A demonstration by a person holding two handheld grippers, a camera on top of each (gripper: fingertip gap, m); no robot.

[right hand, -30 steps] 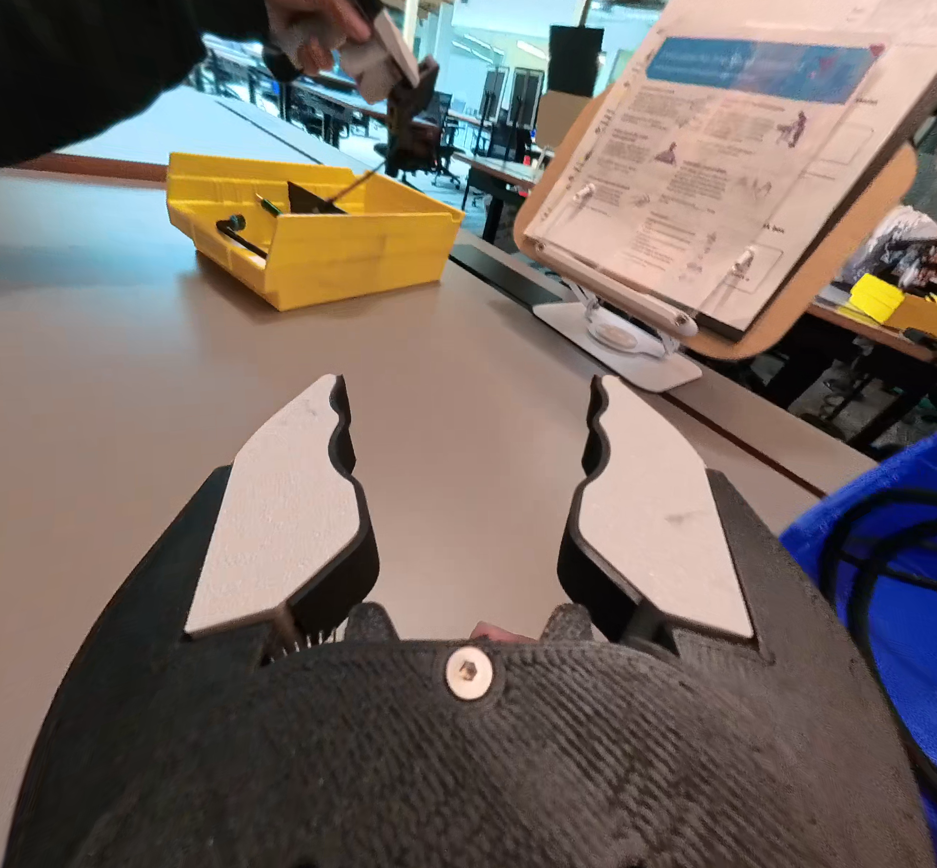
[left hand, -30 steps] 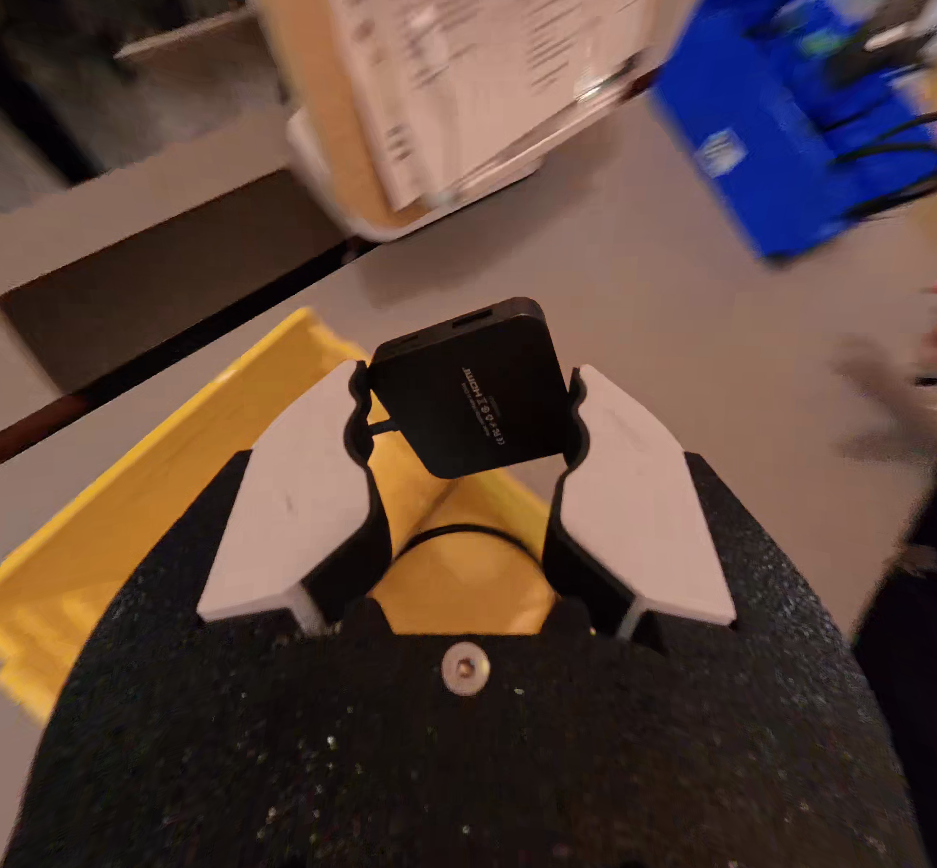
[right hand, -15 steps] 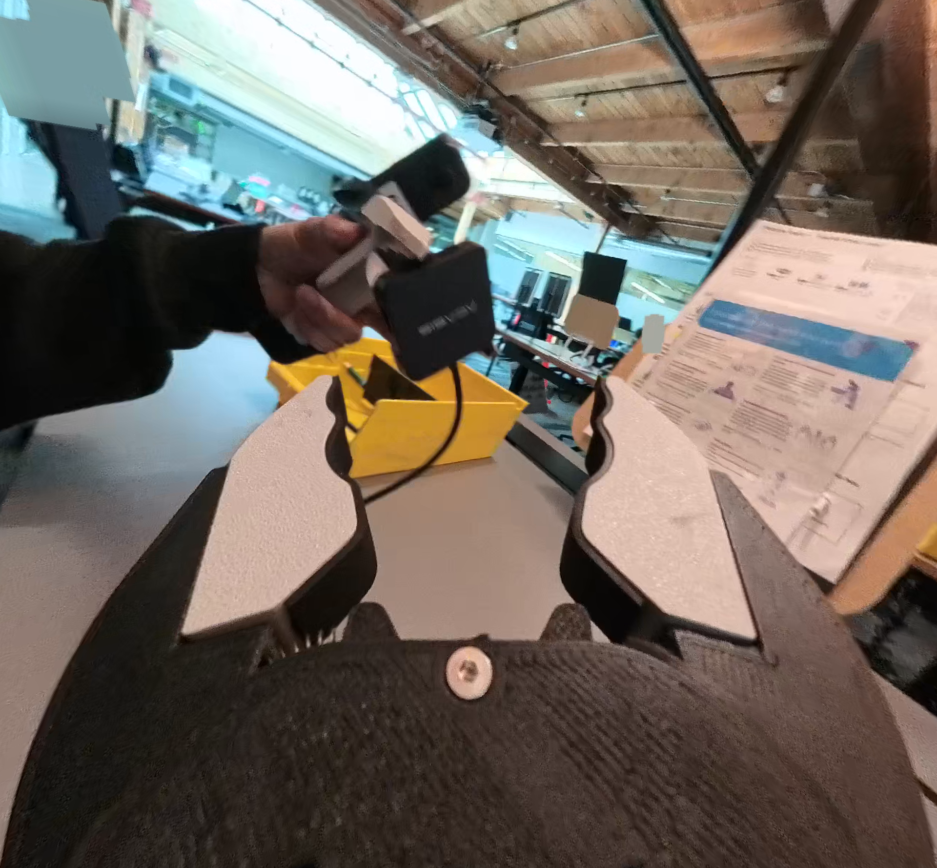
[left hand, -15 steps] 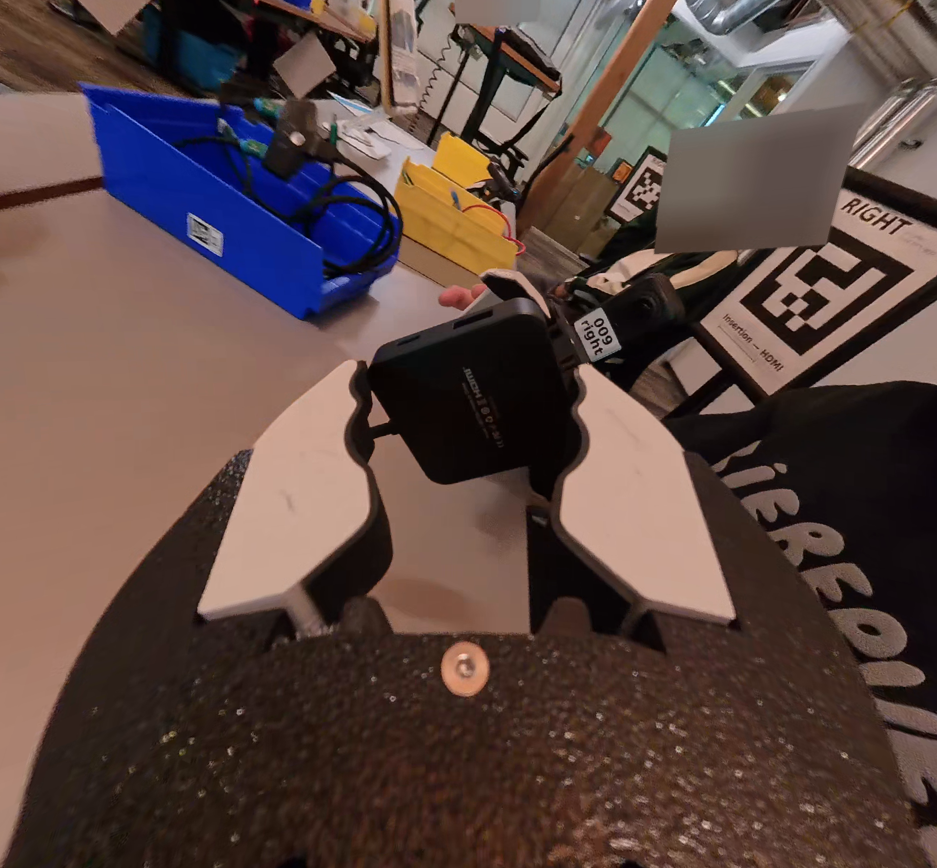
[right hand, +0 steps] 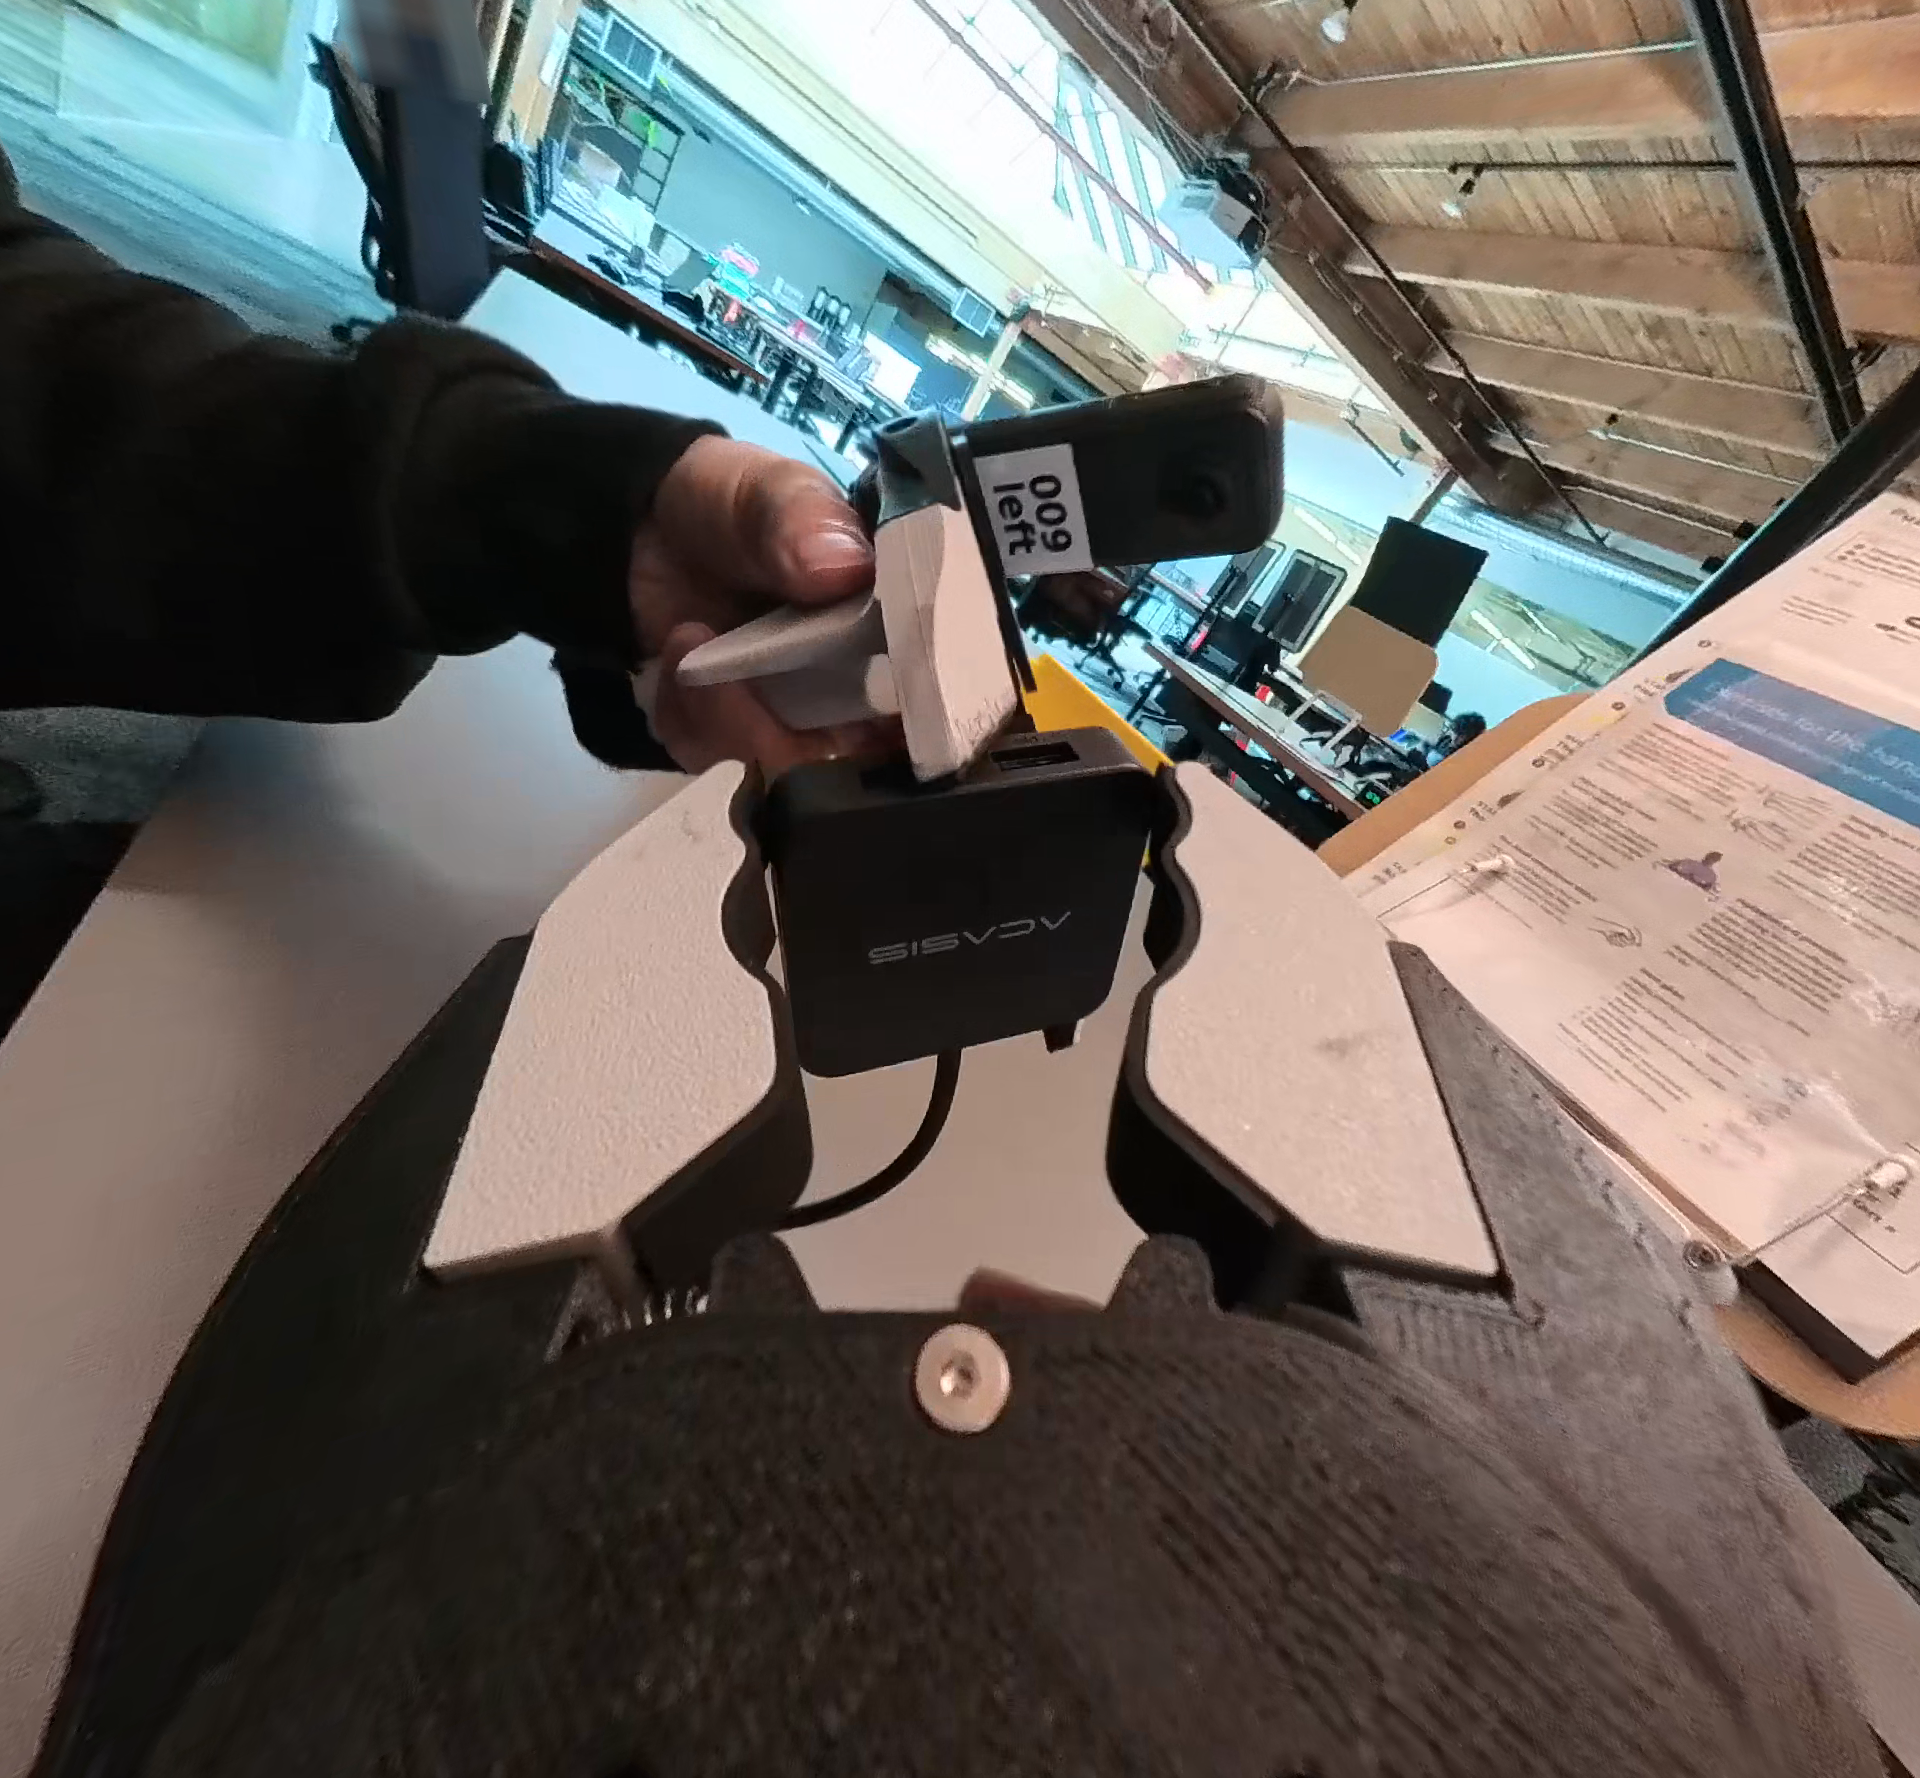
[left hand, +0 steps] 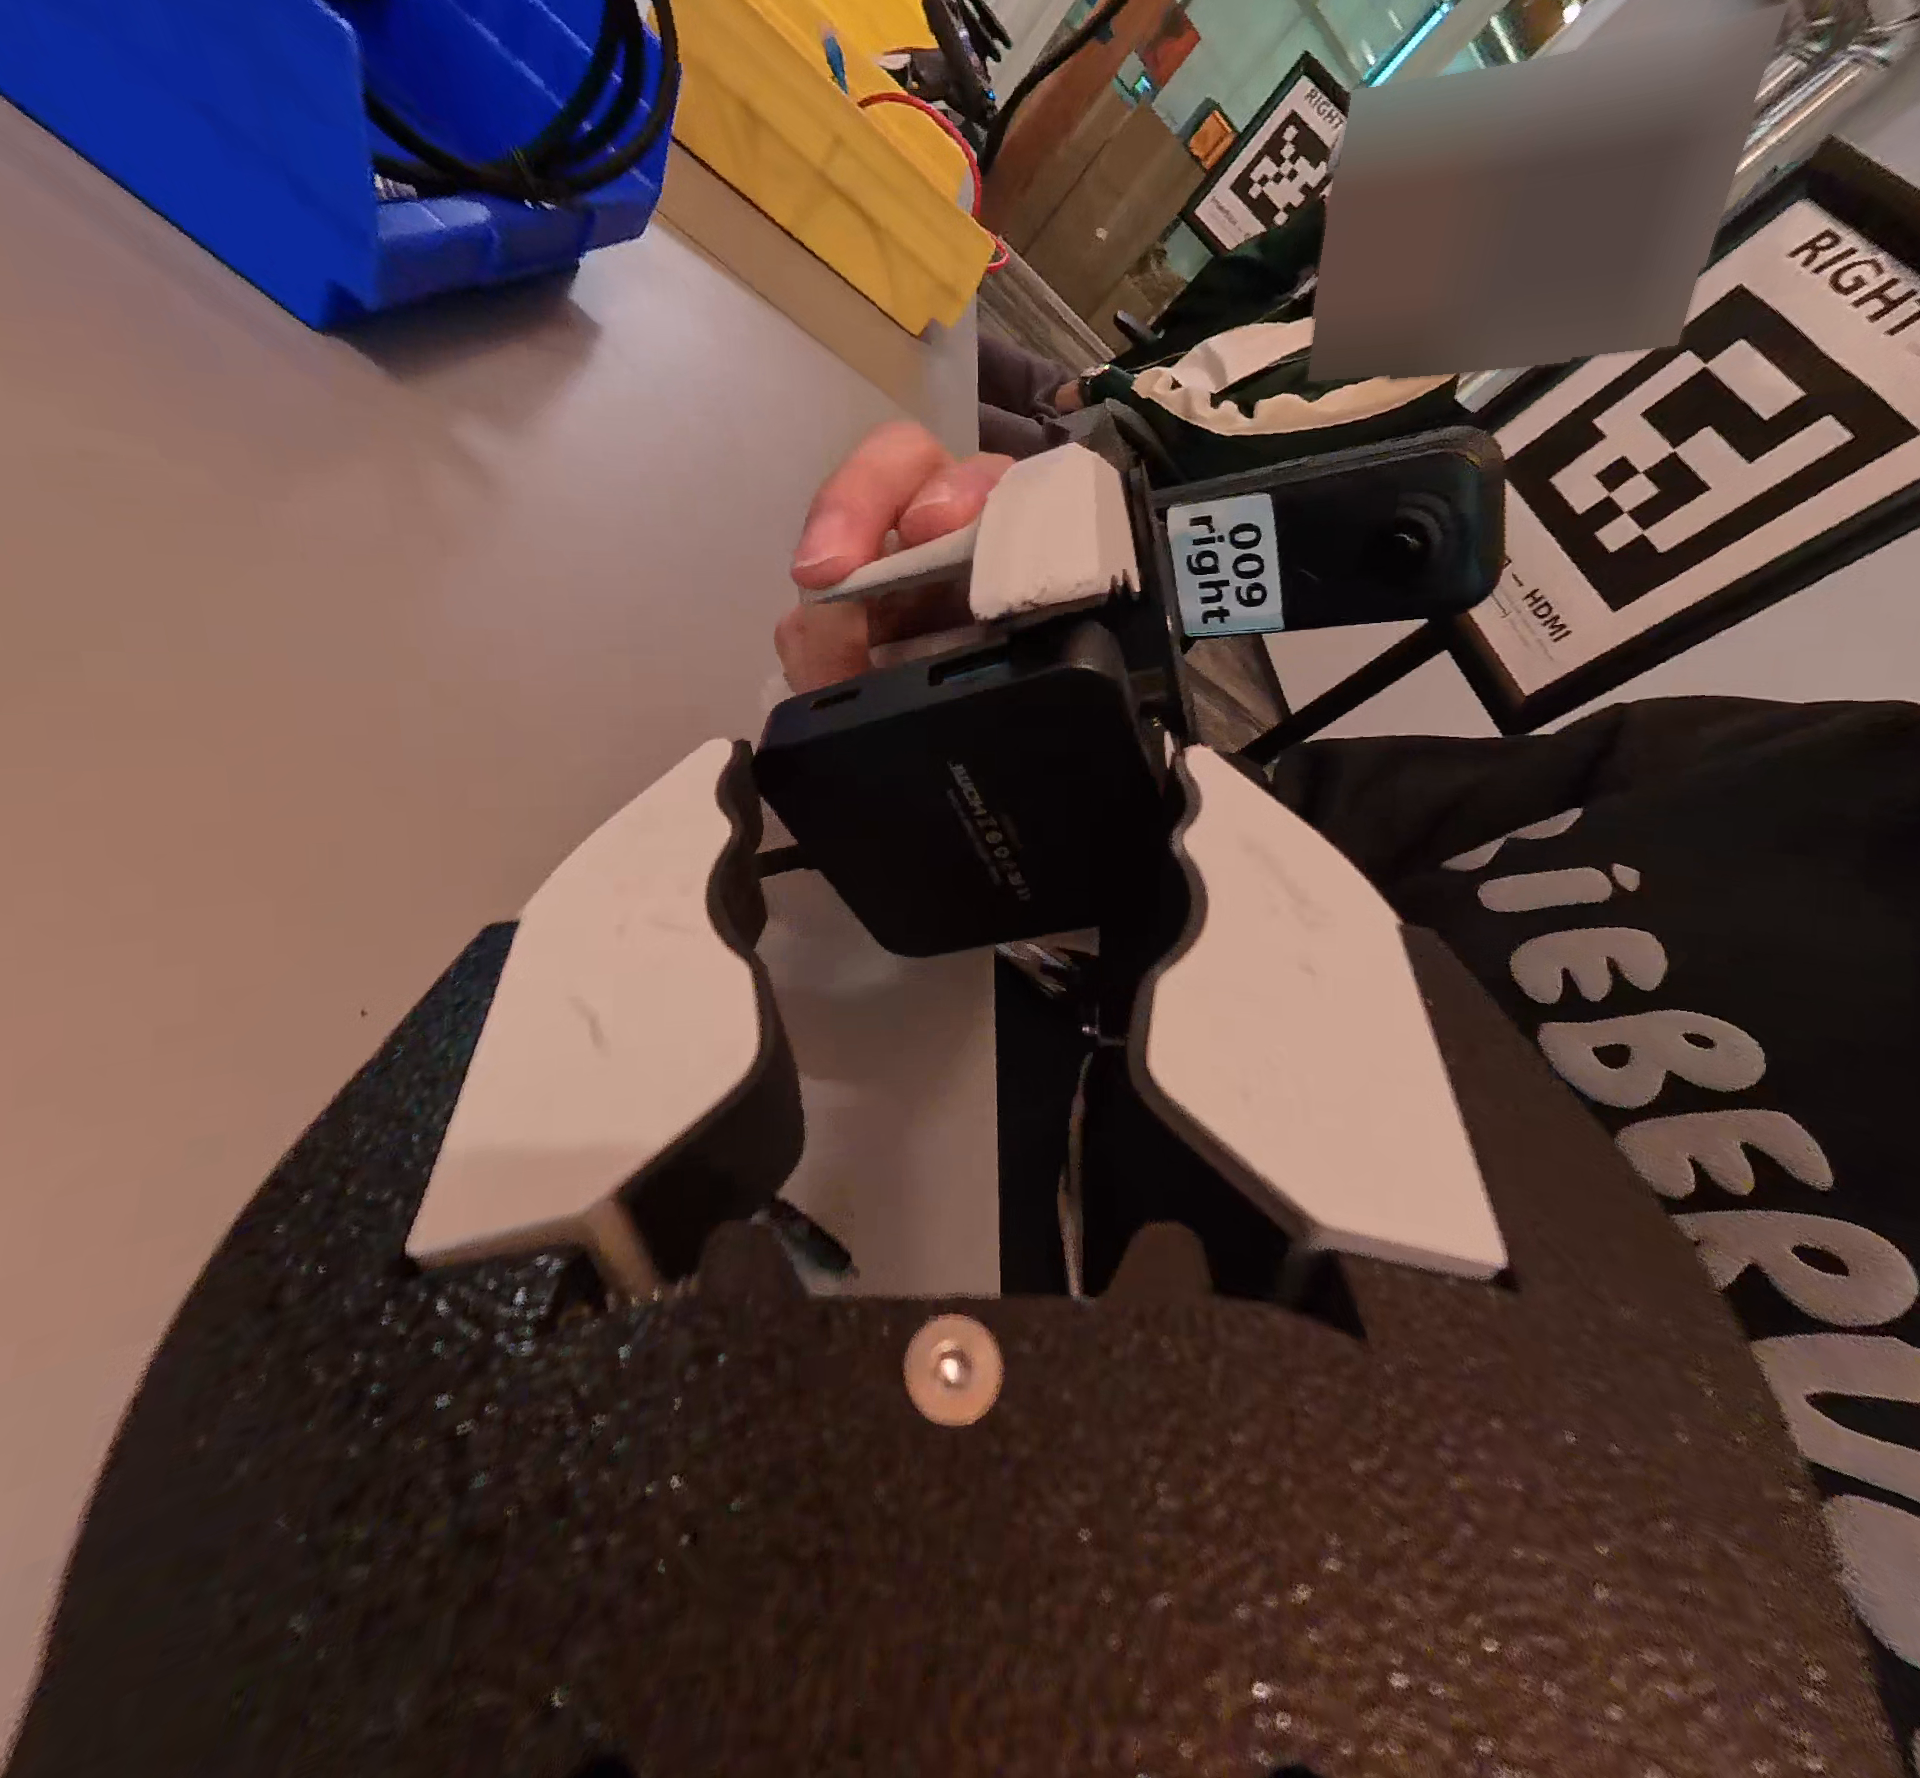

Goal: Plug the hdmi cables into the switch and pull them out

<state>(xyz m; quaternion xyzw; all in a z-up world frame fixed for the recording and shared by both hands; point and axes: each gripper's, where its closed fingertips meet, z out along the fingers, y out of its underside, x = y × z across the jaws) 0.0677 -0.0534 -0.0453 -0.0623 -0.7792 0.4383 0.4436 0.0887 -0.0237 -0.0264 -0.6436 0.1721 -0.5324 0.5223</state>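
No cable is plugged into the switch yet, so most of the task is judged to be left.

The black switch [left hand: 961, 819] is held up in the air, above the grey table [left hand: 312, 585], and it is pinched between the fingers of the left gripper [left hand: 961, 793]. In the right wrist view the same switch [right hand: 951, 907] is seen between the fingers of the right gripper [right hand: 961, 881], and it seems to be touched on both sides, so it looks like it is being passed from one gripper to the other. Open ports are seen along the top edge of the switch. Its own thin black cord [right hand: 894, 1157] is left hanging under it. Black cables [left hand: 582, 66] are kept in the blue bin [left hand: 208, 128], well apart from the switch, and none is picked up. The plugging in and the pulling out are both not yet done.
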